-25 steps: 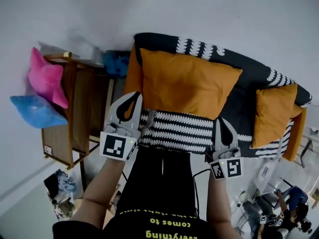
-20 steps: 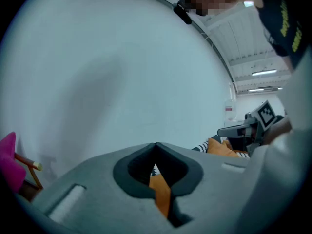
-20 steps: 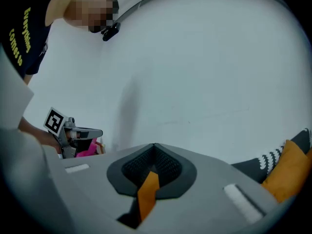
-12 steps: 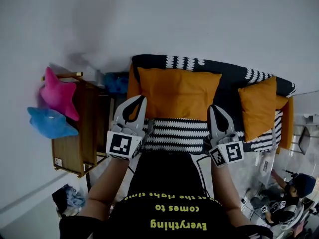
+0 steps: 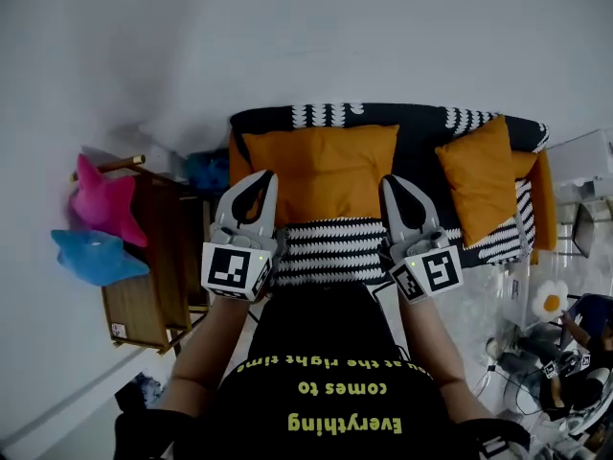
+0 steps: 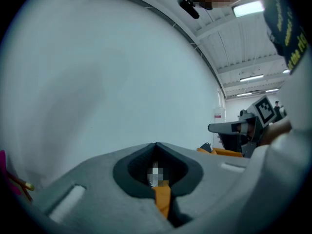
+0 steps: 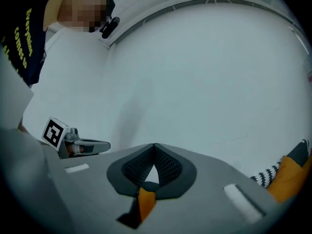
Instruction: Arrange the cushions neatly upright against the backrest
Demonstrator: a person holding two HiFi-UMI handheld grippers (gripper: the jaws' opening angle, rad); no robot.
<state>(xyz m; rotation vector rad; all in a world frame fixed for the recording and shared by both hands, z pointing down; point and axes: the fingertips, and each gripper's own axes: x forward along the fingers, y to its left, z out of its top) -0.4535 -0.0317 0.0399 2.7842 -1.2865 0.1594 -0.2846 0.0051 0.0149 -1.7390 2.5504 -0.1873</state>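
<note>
— While drawing back from the sofa [image 5: 426, 172], left the large cushion [image 5: 321, 171] standing unaided and brought the left gripper [image 6: 156, 144] and right gripper [image 7: 154, 144] up well above last second's height. Took in more of the room too, with the whole sofa now inside the head view instead of crowding it.

— Meaning what for the tidying?

— Reads as hands off after one placement. Suggests a finished job on the big one and a next move toward the smaller cushion [image 5: 479, 175], not yet square.

— And the jaws?

— Pressed together on both sides, tips meeting, pointing level at bare wall [image 7: 195, 72]. Nothing plainly pinched. Shows a sliver of orange low in each slot behind the tips. Hard to judge through so narrow a gap, but more likely cushion glimpsed beyond than cloth caught.

— Now the cushions themselves?

— Large: plump, mustard-orange, plain, broad face outward. Stands upright against the backrest [image 5: 421, 127] toward the left end in the head view, lower edge on the striped seat [image 5: 326, 249], top edge just under the backrest's rim. Smaller: same orange, same plain cover, near the right end and well apart from the first. Tips onto a corner, diamond-wise, leaning on the backrest beside the orange armrest [image 5: 544, 195]. Wants turning square and setting down on one edge.
</note>
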